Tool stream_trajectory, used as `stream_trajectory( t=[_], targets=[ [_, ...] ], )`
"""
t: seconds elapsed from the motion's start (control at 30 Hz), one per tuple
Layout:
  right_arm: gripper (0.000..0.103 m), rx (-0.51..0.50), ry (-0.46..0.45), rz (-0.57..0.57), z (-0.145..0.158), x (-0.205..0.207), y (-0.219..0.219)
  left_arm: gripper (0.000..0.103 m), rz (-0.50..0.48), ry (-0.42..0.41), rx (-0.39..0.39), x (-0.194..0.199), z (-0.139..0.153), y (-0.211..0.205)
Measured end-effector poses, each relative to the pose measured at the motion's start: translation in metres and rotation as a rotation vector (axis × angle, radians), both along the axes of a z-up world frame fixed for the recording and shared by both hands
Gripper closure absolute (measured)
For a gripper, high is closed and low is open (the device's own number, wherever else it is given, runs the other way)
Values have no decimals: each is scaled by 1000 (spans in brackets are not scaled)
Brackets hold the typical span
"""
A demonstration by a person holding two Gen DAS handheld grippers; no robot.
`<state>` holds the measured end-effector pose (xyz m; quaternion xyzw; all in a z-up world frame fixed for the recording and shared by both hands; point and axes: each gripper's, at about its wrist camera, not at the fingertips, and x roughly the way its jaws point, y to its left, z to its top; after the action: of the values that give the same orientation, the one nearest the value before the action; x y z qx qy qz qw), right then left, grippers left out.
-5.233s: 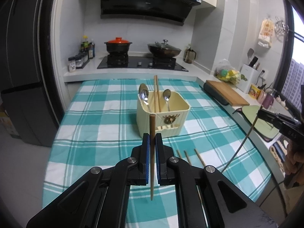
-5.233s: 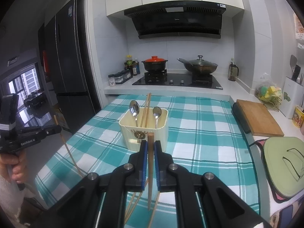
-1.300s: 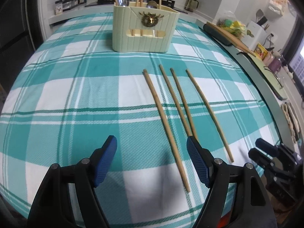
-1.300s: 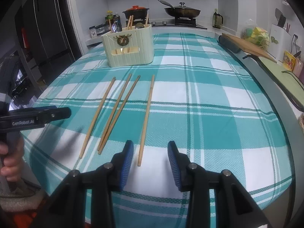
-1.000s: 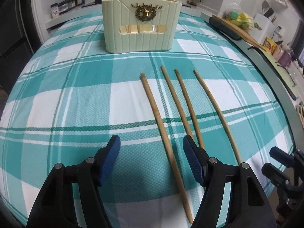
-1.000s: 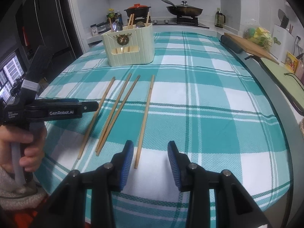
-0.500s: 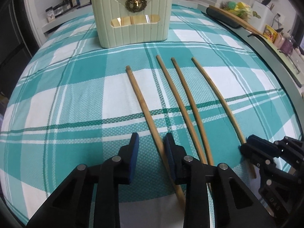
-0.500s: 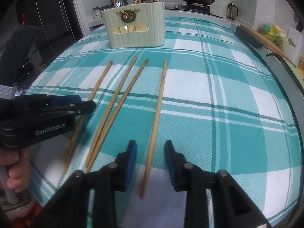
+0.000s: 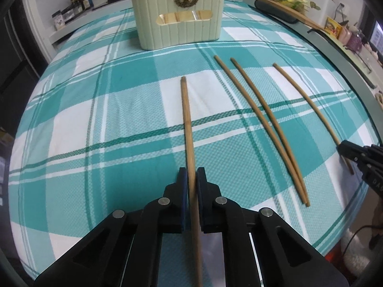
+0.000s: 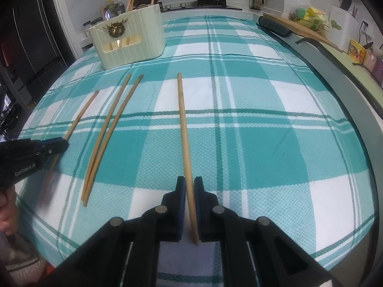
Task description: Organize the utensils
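Both grippers had come down since a second ago, jaws drawn in from wide apart. My left gripper (image 9: 190, 175) pinched the leftmost chopstick (image 9: 186, 119) near its close end, and my right gripper (image 10: 187, 184) pinched the rightmost chopstick (image 10: 182, 117) the same way; both sticks lay flat on the checked tablecloth (image 9: 95, 124). Two more chopsticks (image 9: 263, 124) lay between them, well short of the cream utensil holder (image 9: 178, 12). Gripped so near one end, I judged either stick could pivot and droop on the lift, slip out, or swing into the middle pair and scatter them.
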<state>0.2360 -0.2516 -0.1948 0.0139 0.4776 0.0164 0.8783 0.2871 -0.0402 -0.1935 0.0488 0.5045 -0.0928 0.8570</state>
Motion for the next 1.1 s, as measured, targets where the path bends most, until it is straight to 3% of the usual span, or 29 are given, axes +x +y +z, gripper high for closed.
stream_trajectory(
  t=[0.13,0.2,0.27,0.33,0.8,1.1],
  targets=[
    [95,-20,5,0,1,-5,-1,95,23,16,-28,-4,1,14],
    [94,-23,6,-3,1,-6,-1,90,32,24,-52,-5,2,17],
    [87,-12,8,4,2,-6,-1,70,37,29,-79,-6,4,21],
    [78,1,9,7,4,-5,-2,62,40,20,-100,-7,8,25],
    [77,39,48,62,21,12,-13,59,-8,15,-98,6,22,31],
    [77,11,64,121,28,26,-4,58,-22,18,-72,17,24,28]
  ],
)
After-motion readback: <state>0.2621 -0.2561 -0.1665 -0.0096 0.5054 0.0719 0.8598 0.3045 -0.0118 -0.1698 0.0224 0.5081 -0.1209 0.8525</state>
